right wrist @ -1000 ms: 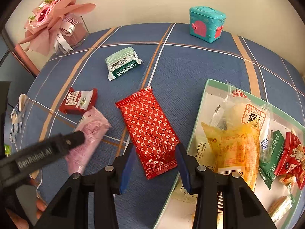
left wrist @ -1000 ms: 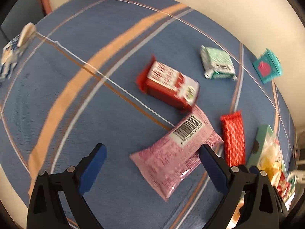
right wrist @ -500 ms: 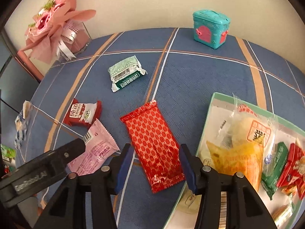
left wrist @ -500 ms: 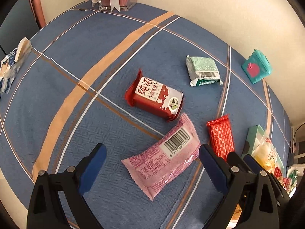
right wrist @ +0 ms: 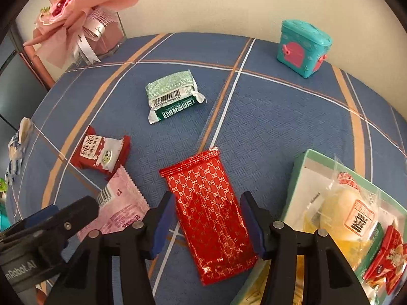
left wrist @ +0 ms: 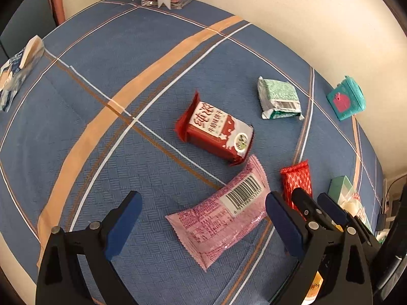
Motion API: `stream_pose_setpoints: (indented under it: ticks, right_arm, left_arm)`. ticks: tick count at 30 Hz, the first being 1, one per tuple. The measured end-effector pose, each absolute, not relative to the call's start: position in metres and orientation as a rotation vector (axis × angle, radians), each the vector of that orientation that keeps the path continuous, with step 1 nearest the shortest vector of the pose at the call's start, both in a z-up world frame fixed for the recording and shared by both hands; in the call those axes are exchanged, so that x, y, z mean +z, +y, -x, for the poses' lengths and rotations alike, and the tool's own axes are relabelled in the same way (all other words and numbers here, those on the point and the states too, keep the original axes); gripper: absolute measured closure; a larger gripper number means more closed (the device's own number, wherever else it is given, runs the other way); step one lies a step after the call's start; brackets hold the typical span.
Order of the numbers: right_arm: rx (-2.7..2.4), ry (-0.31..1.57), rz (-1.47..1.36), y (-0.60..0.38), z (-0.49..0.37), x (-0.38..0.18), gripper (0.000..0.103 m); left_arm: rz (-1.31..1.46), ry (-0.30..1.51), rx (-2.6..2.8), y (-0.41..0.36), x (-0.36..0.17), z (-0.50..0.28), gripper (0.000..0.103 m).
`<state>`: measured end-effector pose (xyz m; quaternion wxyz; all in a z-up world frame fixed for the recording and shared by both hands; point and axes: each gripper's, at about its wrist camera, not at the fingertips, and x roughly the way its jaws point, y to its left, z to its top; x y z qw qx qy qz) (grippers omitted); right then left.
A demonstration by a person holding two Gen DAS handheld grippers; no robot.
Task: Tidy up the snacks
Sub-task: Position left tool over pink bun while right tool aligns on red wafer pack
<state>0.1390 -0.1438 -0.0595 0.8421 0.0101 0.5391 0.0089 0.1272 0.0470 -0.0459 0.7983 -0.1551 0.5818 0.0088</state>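
Snacks lie loose on the blue striped tabletop [left wrist: 106, 81], waiting to join the ones already in the tray. From the left wrist, the left tongs [left wrist: 201, 218] stand wide open over a pink packet [left wrist: 218, 216] that lies flat, barcode up, between the two pads without touching either. Just beyond it is a dark red packet [left wrist: 216, 132], and further toward the wall edge a green packet [left wrist: 278, 96]; a teal toy box [left wrist: 346, 99] sits near that edge.

From the right wrist, the right tongs [right wrist: 208, 221] straddle a shiny red wrapper [right wrist: 211, 216] lying flat just beside the tray [right wrist: 300, 167] at the tabletop's right side. Their jaws are opening, and the pads stand clear of the wrapper's long edges — nothing is gripped. The pink packet [right wrist: 122, 211] and the left tongs' finger show at lower left, a pink bouquet [right wrist: 76, 17] in the far left corner.

To pick well, I would lower the pads until they nearly meet the cloth, keep the wrapper centred, and close across its narrow width — a thin foil pack may buckle or slide if caught high.
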Motion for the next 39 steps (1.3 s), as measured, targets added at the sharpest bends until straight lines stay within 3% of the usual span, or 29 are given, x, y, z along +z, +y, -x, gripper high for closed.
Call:
stream_pose_setpoints:
  ticks: [12, 22, 25, 30, 39]
  right_arm:
    - [0.013, 1.179, -0.151, -0.163, -0.146, -0.071, 0.038]
    - [0.036, 1.24, -0.013, -0.139, -0.142, -0.079, 0.035]
    - [0.017, 1.247, 0.031, -0.131, -0.136, -0.08, 0.036]
    - [-0.006, 1.241, 0.013, -0.13, -0.122, -0.08, 0.047]
    - [-0.012, 1.237, 0.002, -0.123, -0.09, -0.081, 0.051]
  left_arm:
    - [0.335, 1.25, 0.015, 0.053, -0.048, -0.128, 0.006]
    - [0.297, 1.27, -0.03, 0.039, -0.045, -0.131, 0.005]
    - [0.259, 1.28, -0.06, 0.03, -0.045, -0.131, 0.005]
    - [0.215, 1.298, -0.092, 0.017, -0.049, -0.132, 0.005]
    - [0.148, 1.31, -0.108, -0.004, -0.06, -0.132, 0.006]
